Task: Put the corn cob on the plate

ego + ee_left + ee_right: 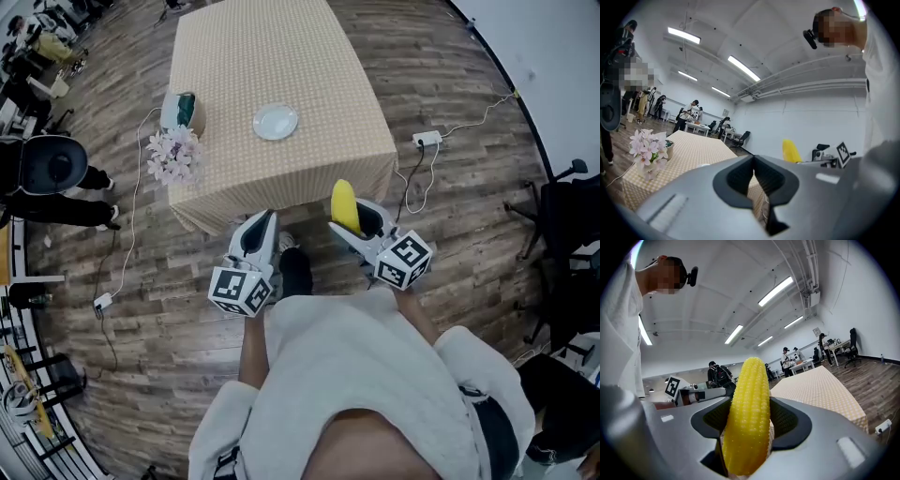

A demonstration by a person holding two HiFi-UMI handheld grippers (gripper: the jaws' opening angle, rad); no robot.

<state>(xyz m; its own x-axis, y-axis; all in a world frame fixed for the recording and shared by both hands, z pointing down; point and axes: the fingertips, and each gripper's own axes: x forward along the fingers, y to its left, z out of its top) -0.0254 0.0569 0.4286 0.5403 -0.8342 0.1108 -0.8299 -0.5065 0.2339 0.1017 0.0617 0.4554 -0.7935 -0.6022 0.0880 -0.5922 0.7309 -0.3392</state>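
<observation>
The right tongs (359, 217) pinch the corn cob (344, 204) upright, well short of the bare plate (275, 122) on the worktop (281, 56); the left tongs (261, 230) are pressed together on nothing. Pickup looks done; carrying and setting down remain.

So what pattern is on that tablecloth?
The tablecloth has a fine beige-and-white check; the head view shows it best.

Corn cob (746, 427): yellow, beaded kernel rows; plate (275, 121): white; flowers (174, 155), at nine o'clock of the plate: pale pink. Bench (281, 56): beige fine-check cloth; floor (469, 234): brown wood planks. Left hand-held gripper (263, 223) and right hand-held gripper (349, 223): grey, black-and-white marker cubes.
</observation>
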